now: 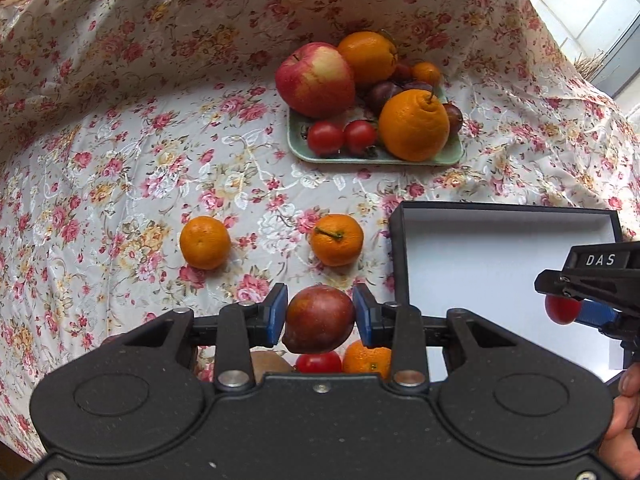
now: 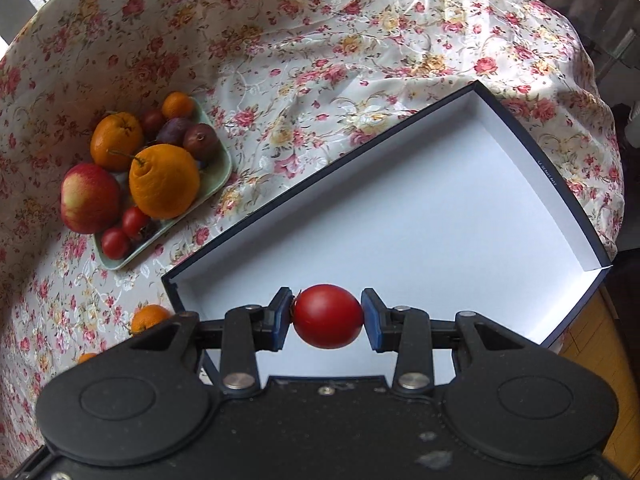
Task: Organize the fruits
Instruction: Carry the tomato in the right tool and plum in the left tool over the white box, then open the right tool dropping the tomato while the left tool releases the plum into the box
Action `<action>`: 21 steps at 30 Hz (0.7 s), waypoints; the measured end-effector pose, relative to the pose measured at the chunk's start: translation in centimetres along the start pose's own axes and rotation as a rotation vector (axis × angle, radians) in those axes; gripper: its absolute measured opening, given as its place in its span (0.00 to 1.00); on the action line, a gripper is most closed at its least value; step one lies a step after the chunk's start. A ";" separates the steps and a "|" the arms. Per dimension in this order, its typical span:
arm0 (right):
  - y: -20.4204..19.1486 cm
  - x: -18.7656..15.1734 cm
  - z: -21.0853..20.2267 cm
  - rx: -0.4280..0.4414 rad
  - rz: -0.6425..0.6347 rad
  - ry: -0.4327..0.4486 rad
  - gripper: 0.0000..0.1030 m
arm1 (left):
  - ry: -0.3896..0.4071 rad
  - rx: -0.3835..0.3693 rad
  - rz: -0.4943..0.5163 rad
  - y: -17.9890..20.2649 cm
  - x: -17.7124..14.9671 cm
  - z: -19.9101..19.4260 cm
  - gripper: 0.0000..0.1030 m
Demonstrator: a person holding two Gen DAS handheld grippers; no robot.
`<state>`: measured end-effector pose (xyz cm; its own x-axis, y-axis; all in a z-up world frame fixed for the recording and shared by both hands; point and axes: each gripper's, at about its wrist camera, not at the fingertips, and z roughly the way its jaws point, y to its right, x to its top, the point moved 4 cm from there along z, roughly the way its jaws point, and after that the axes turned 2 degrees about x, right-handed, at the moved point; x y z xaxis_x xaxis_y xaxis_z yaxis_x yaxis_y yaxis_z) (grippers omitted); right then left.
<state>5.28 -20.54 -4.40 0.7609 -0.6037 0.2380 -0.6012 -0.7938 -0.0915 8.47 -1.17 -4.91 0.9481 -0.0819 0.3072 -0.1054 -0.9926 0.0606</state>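
Note:
My left gripper [image 1: 320, 316] is shut on a dark red plum [image 1: 319, 320], held above the floral tablecloth just left of the white-lined box [image 1: 500, 280]. My right gripper [image 2: 326, 318] is shut on a red tomato [image 2: 328, 317], held over the near end of the box [image 2: 440, 220]. The right gripper [image 1: 560, 308] also shows at the right edge of the left wrist view, the tomato [image 1: 562, 310] in it. A green tray [image 1: 376, 156] holds an apple [image 1: 316, 80], oranges, plums and two tomatoes. Two mandarins [image 1: 205, 242] [image 1: 337, 239] lie loose on the cloth.
Under the left gripper lie a tomato [image 1: 319, 362], a mandarin [image 1: 367, 358] and a brown fruit [image 1: 272, 364]. The cloth rises in folds behind the tray [image 2: 216, 168]. Another mandarin [image 2: 150, 317] lies left of the box. A person's hand [image 1: 624, 420] shows at right.

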 end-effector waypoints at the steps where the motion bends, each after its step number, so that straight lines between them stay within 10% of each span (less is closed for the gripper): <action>1: 1.0 0.3 0.0 -0.007 0.019 0.000 0.39 | -0.004 -0.006 0.009 0.7 -0.1 0.1 0.43; 21: 12.4 2.3 1.4 -0.145 0.127 0.005 0.39 | -0.046 -0.018 0.178 12.2 -2.5 3.1 0.43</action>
<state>-0.09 -31.93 -6.36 0.6754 -0.6978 0.2384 -0.7217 -0.6920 0.0191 5.73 -13.37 -7.84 0.9265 -0.2609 0.2711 -0.2780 -0.9602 0.0259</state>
